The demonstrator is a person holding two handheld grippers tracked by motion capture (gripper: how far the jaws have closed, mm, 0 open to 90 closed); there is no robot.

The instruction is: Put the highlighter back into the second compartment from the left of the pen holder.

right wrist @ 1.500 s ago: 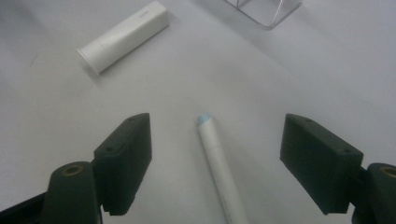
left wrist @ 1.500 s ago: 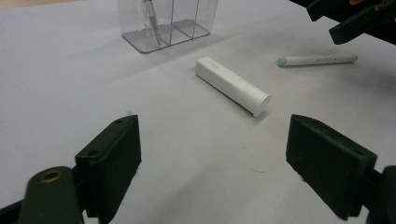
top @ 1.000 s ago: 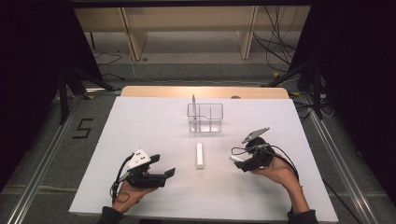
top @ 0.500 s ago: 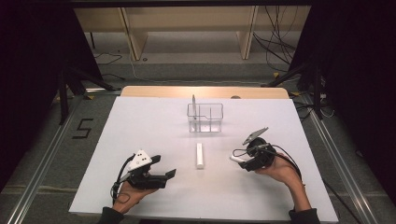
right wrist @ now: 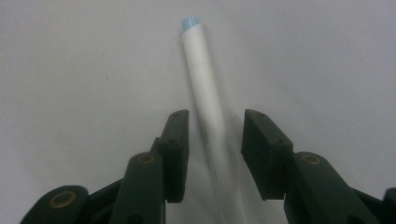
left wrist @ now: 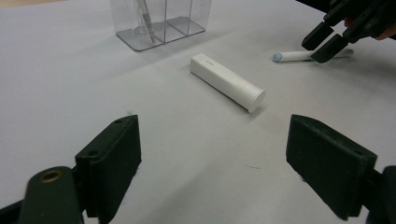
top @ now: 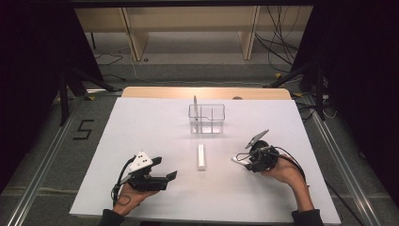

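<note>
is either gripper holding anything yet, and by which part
Nothing is held. The right gripper has been closing around the white pen, near its plain end, with gaps still showing. The left gripper is open.

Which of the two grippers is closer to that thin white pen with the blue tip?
The right. The right gripper straddles the pen, jaws either side with gaps showing, having just been closing. The left gripper sits across the table, beyond the white tube.

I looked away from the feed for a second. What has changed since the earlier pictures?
The right gripper has just been closing its jaws around the white pen on the table; small gaps remain, so it is not gripped yet. The left gripper, white tube and clear organiser stayed put.
</note>
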